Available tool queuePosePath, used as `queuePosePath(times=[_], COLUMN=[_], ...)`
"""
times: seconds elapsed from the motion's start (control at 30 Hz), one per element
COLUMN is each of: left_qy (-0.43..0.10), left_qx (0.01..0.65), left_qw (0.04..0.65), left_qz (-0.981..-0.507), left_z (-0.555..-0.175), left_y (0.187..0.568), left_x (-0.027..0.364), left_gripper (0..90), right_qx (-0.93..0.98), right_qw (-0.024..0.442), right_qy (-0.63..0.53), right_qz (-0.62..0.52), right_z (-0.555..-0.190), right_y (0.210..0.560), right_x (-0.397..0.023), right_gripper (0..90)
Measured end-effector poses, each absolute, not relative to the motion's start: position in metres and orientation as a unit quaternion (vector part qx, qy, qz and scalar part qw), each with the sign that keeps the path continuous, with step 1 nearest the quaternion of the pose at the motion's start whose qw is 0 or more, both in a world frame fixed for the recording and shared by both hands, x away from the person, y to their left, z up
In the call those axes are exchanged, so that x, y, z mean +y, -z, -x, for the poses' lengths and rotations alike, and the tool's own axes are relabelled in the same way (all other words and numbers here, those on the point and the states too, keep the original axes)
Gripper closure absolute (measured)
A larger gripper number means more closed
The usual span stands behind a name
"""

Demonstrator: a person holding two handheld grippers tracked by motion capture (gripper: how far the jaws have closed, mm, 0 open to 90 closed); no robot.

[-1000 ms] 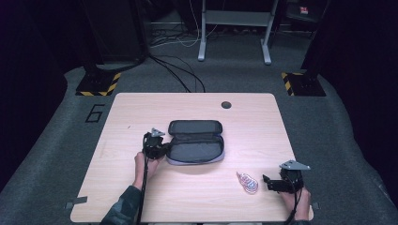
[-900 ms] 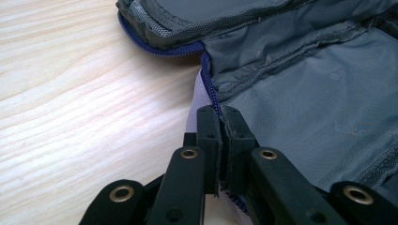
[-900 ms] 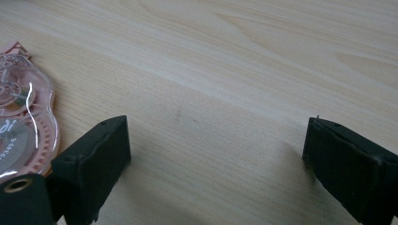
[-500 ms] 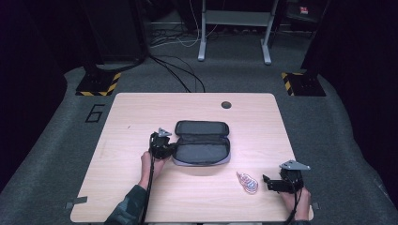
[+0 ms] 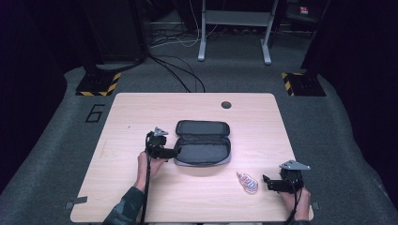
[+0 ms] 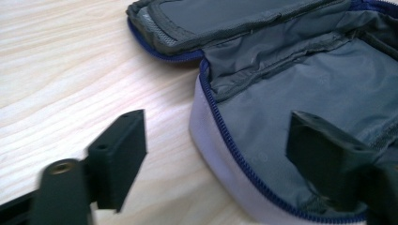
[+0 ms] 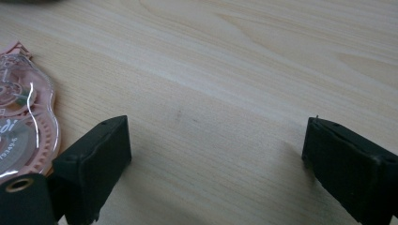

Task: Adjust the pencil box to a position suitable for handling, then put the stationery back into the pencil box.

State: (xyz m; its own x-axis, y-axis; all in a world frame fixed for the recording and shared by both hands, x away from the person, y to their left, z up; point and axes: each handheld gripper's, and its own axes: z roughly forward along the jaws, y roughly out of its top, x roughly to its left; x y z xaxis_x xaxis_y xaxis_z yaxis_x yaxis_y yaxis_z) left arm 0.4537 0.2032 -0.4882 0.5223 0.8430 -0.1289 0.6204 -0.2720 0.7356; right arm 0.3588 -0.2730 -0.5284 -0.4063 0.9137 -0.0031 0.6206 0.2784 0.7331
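Observation:
An open grey zip pouch (image 5: 202,143) with a blue zipper lies at the middle of the wooden table (image 5: 141,108). My left gripper (image 5: 176,151) is at its left end. Its jaws have just been opening, and in the left gripper view they stand wide with the pouch's rim (image 6: 300,79) between them, the pads off it; left gripper (image 6: 216,145). A pink see-through tape dispenser (image 5: 247,182) lies near the front right. My right gripper (image 5: 266,181) rests just right of it, open over bare wood; right gripper (image 7: 216,154), dispenser (image 7: 19,131).
A round dark cable hole (image 5: 226,104) sits near the table's far edge. Beyond the table are floor cables (image 5: 178,70), a white desk frame (image 5: 234,33) and yellow-black striped bases (image 5: 98,84). A "6" (image 5: 95,113) is marked on the floor at the left.
The left gripper and the pouch have shifted a little to the right together. The right gripper and the tape dispenser have stayed put.

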Motion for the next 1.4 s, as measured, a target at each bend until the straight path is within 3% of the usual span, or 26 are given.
queuePosePath(times=[0.4, 0.9, 1.4], left_qy=[-0.153, -0.164, -0.189], left_qx=[0.460, 0.474, 0.491], left_qw=[0.388, 0.362, 0.345], left_qz=[-0.784, -0.786, -0.777], left_z=[-0.420, -0.378, -0.356], left_y=[0.484, 0.503, 0.528], left_x=[0.227, 0.267, 0.281], left_gripper=[7.5, 2.7, 0.3], right_qx=[0.769, 0.768, 0.767], right_qw=[0.219, 0.218, 0.225], right_qy=[-0.334, -0.333, -0.328], right_qz=[-0.499, -0.502, -0.504], right_z=[-0.359, -0.359, -0.359], right_y=[0.528, 0.528, 0.529], right_x=[-0.273, -0.273, -0.273], right_gripper=[7.8, 7.0, 4.6])
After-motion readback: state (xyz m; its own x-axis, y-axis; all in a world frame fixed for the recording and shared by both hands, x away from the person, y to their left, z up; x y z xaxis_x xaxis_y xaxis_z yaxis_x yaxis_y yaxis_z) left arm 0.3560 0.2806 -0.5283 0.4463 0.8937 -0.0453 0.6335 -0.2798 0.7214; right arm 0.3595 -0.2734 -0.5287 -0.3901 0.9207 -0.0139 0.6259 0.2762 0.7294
